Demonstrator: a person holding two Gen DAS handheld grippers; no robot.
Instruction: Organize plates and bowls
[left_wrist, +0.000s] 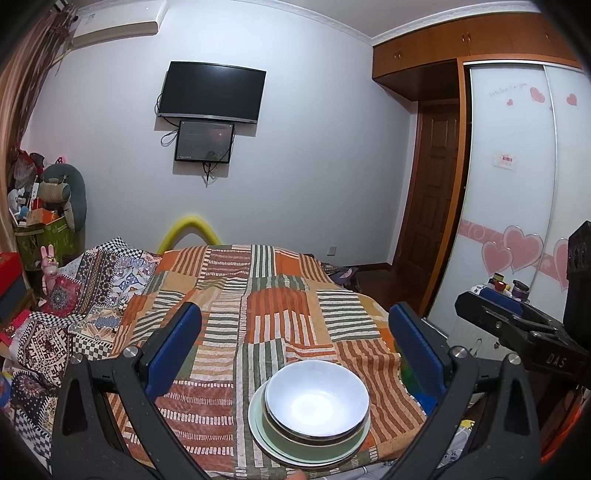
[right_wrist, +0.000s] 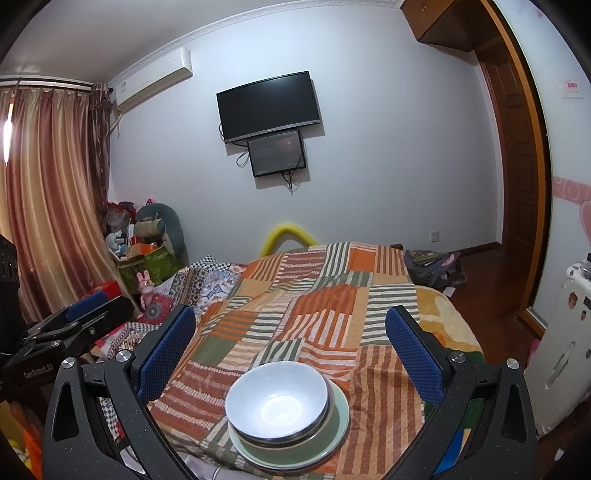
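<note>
Two grippers, left gripper (left_wrist: 295, 339) and right gripper (right_wrist: 290, 339), both spread wide, empty. White bowl (left_wrist: 317, 400) stacked on green plate (left_wrist: 266, 439), atop striped patchwork blanket (left_wrist: 258, 295).

The bed (right_wrist: 436, 314) wears a striped patchwork blanket (right_wrist: 325, 314) in orange, green and white. Near its front edge sits a pale green plate (right_wrist: 341, 424) carrying stacked bowls (right_wrist: 277, 395). Patterned bedding (left_wrist: 92, 295) lies left.
</note>
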